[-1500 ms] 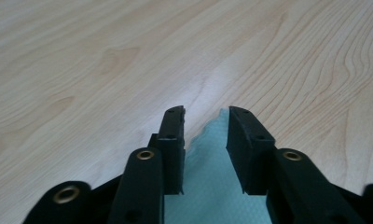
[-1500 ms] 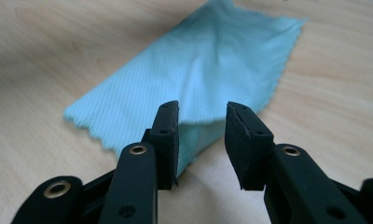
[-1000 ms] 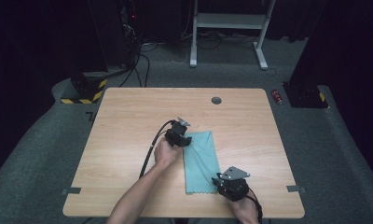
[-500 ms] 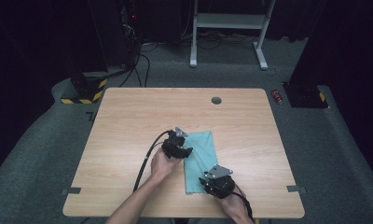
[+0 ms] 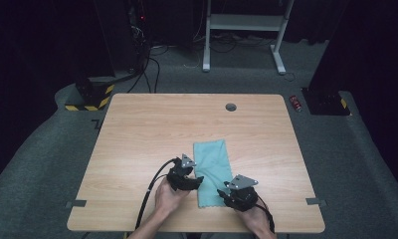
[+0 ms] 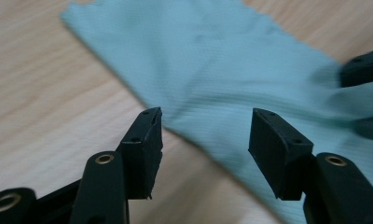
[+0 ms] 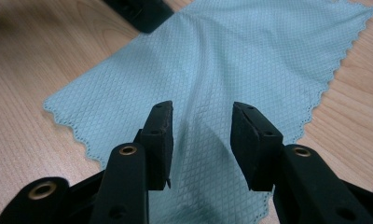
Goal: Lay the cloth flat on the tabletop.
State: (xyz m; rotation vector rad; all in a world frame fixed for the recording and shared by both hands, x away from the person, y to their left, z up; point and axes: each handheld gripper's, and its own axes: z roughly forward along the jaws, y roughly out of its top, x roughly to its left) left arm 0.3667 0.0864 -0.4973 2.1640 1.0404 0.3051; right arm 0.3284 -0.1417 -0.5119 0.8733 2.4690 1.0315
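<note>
grippers, left (image 6: 204, 133) and right (image 7: 201, 140), both just opening, half-wide over teal cloth (image 5: 213, 169), seemingly nothing clamped

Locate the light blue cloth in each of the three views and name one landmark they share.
High view: the light blue cloth lies lengthwise on the table's near half, between the two grippers.
Left gripper view: cloth runs from upper left to lower right.
Right gripper view: cloth spreads beyond the jaws.
Shared landmark: the wooden tabletop.
</note>
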